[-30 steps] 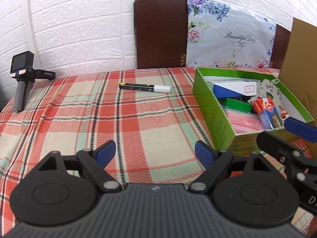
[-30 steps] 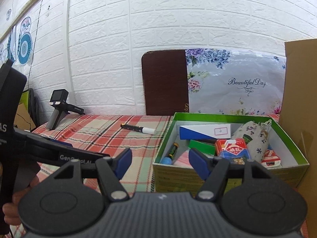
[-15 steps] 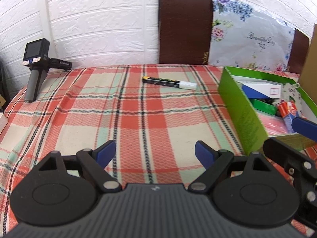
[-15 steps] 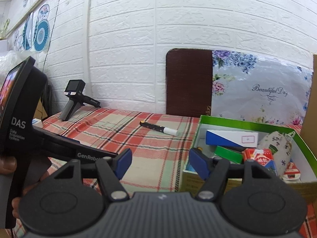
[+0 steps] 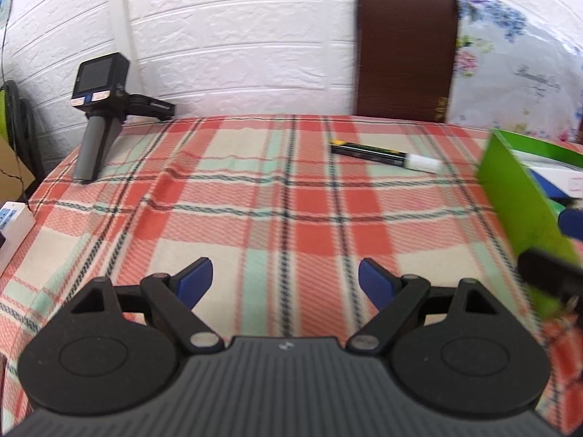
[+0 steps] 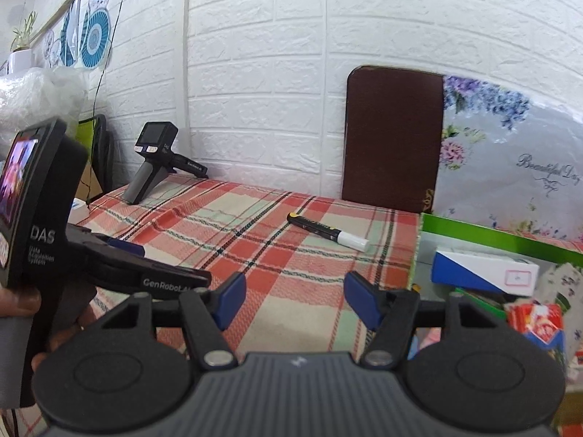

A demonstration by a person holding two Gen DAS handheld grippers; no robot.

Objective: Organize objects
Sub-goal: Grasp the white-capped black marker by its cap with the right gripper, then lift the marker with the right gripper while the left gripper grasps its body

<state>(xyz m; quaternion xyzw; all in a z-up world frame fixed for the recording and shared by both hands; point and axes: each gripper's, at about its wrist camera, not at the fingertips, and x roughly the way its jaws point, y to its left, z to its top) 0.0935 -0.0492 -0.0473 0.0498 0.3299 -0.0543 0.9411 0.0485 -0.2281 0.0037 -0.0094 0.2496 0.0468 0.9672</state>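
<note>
Marker pen, black-barrelled with white cap (image 5: 387, 152), lies alone on the red plaid tablecloth (image 5: 255, 218), at ten o'clock from the green cardboard box (image 5: 517, 196) already holding sorted items. Left gripper (image 5: 286, 279) gapes empty; right gripper (image 6: 294, 300), jaws just narrowing on nothing, faces the pen.

The marker (image 5: 386, 153) lies on the tablecloth (image 5: 255, 218), left of the box (image 5: 517, 196).
</note>
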